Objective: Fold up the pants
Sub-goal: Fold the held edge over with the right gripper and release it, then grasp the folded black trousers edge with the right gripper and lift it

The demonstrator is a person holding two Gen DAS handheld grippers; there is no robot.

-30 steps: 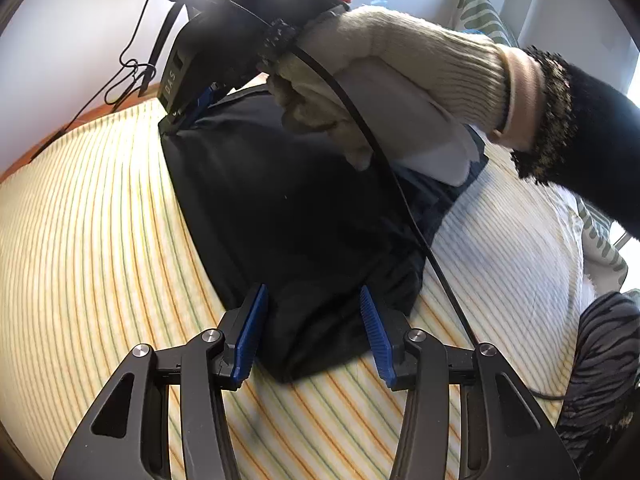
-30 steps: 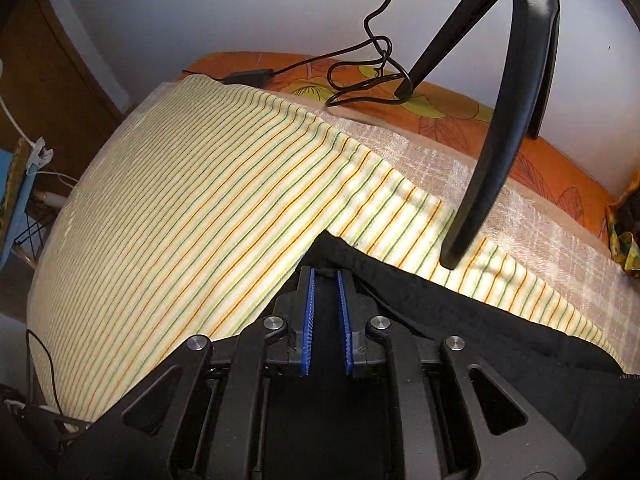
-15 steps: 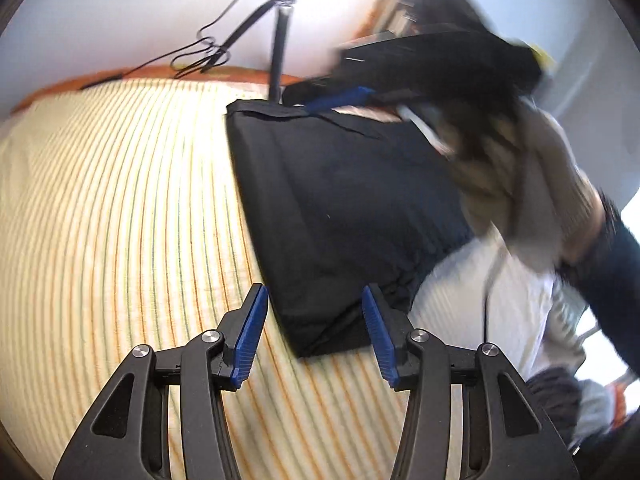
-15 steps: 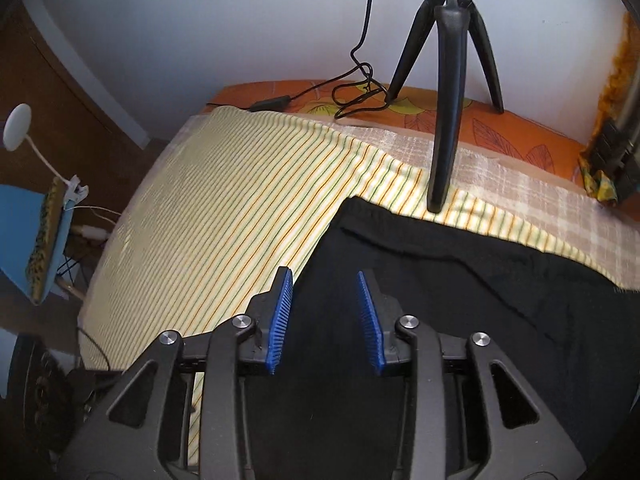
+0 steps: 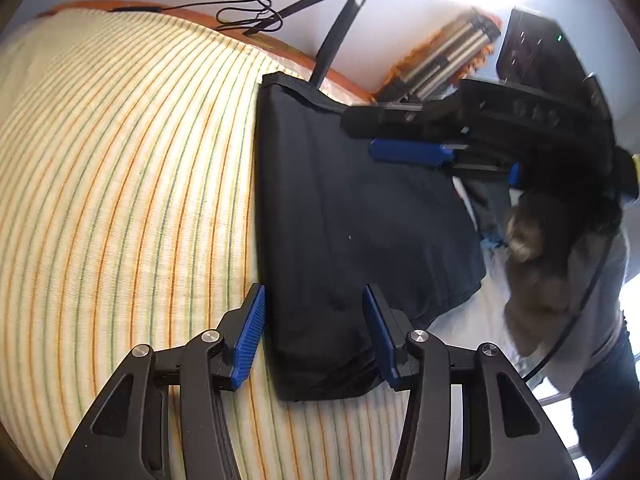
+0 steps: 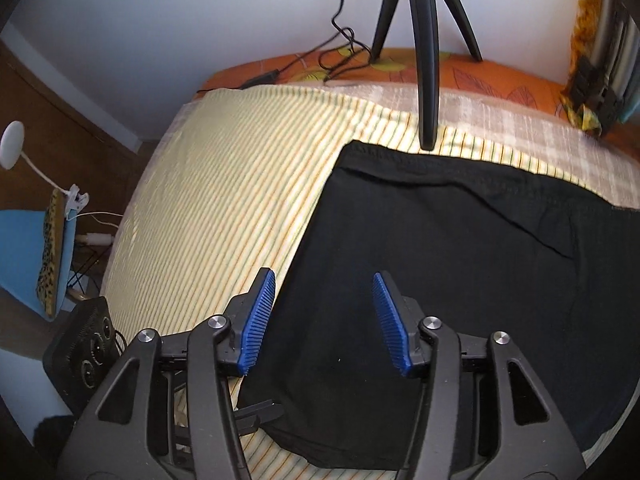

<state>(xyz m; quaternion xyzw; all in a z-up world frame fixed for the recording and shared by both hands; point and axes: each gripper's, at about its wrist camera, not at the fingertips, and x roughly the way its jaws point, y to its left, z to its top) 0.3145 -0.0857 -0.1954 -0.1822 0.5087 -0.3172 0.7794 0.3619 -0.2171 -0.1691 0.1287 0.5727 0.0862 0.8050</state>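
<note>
Black pants [image 5: 340, 220] lie folded into a flat rectangle on the striped bedsheet [image 5: 120, 160]. My left gripper [image 5: 316, 332] hovers open over their near corner, the cloth showing between its blue pads without being pinched. In the left wrist view my right gripper [image 5: 372, 136] hangs over the far end of the pants, held by a gloved hand [image 5: 532, 240]. From its own camera the right gripper [image 6: 324, 312] is above the pants [image 6: 440, 260] near their left edge. Its jaws are opening, and nothing is between them.
A black tripod [image 6: 426, 40] stands at the head of the bed, one leg touching down just beyond the pants. Cables [image 6: 340, 48] trail over the orange floral sheet [image 6: 500, 76]. Off the bed's left side are a blue chair [image 6: 24, 248], a clip lamp [image 6: 12, 144] and a black box [image 6: 80, 356].
My right gripper has let go of the pants' edge, opened and lifted away. My left gripper has rolled and shifted, staying open over the near corner. The gloved hand now sits to the right.
</note>
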